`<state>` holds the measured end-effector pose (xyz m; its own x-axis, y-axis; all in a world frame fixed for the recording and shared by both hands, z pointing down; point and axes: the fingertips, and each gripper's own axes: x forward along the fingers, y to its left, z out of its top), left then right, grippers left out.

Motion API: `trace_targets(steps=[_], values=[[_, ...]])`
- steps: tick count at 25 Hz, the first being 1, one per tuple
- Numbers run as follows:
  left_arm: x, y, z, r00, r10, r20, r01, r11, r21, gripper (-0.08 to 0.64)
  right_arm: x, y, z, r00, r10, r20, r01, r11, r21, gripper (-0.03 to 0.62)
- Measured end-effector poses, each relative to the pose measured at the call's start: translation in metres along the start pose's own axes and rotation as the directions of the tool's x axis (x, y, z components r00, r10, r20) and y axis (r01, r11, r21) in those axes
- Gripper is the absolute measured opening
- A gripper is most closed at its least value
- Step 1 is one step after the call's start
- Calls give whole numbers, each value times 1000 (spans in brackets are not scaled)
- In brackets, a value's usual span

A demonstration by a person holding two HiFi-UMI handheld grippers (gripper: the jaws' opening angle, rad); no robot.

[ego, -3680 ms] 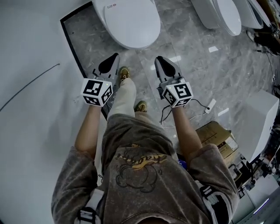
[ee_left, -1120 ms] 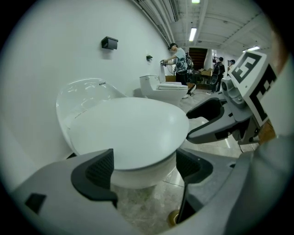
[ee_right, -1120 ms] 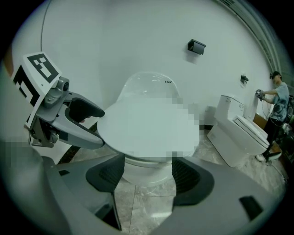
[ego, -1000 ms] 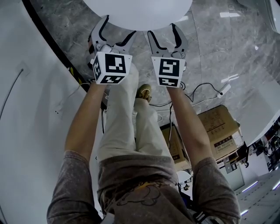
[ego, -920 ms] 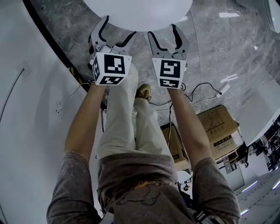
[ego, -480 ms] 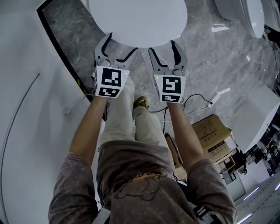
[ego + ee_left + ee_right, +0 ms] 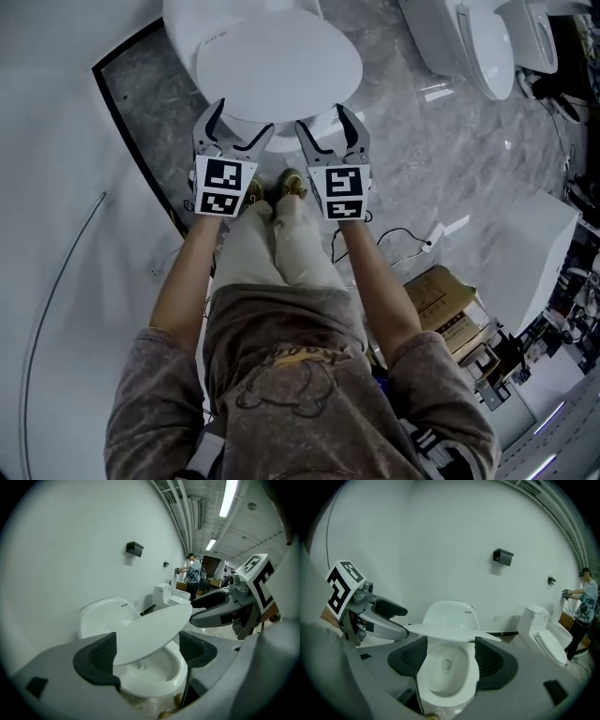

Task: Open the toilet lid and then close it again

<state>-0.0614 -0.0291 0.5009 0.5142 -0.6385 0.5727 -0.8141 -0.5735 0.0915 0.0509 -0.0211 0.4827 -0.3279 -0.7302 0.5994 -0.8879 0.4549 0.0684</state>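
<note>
The white toilet lid [image 7: 279,62] is lifted partway off the bowl [image 7: 159,677] and hangs about level. Behind it rises the toilet's white back part [image 7: 450,613] with a small logo. My left gripper [image 7: 242,120] is open at the lid's front left edge. My right gripper [image 7: 323,120] is open at the front right edge. In the left gripper view the lid [image 7: 154,627] spans the gap between the left gripper's pads [image 7: 96,656]. The right gripper view shows the lid [image 7: 450,631] edge-on above the bowl [image 7: 445,686]. Each gripper's jaw tip meets the lid's rim.
The person's feet [image 7: 292,185] stand close to the bowl. A white wall with black floor edging [image 7: 141,150] runs on the left. More toilets [image 7: 469,37] stand to the right, with a cardboard box [image 7: 441,291], a cable [image 7: 412,239] and a white cabinet [image 7: 530,253]. A person [image 7: 583,597] stands far off.
The lid lay flat on the bowl earlier. Both grippers came to its front edge and opened, and the lid has since risen off the bowl.
</note>
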Motion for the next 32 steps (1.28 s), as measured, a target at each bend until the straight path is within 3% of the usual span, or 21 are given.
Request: trace_targets(steps=[11,14,20,26,32], values=[[-6,51,84,993,108,-36,-110,992,-60,410,14,-33,104,993,95,74,-96,995,15,305],[-2,75,105,987,157,-34,-159,983,-92,410,31,-41,132,986,137,96,-136,991,-20,305],[6,126,142,967,252,-39,-254,965,-65,410,66,-50,181,973,210,99,-202,976,-80,305],[24,172,171,966,258,-31,-260,961,-91,410,103,-52,225,969,230,94,-221,970,-99,305],[35,194,185,973,227,-50,-228,973,-31,410,130,-58,250,968,234,94,-229,971,-64,305]])
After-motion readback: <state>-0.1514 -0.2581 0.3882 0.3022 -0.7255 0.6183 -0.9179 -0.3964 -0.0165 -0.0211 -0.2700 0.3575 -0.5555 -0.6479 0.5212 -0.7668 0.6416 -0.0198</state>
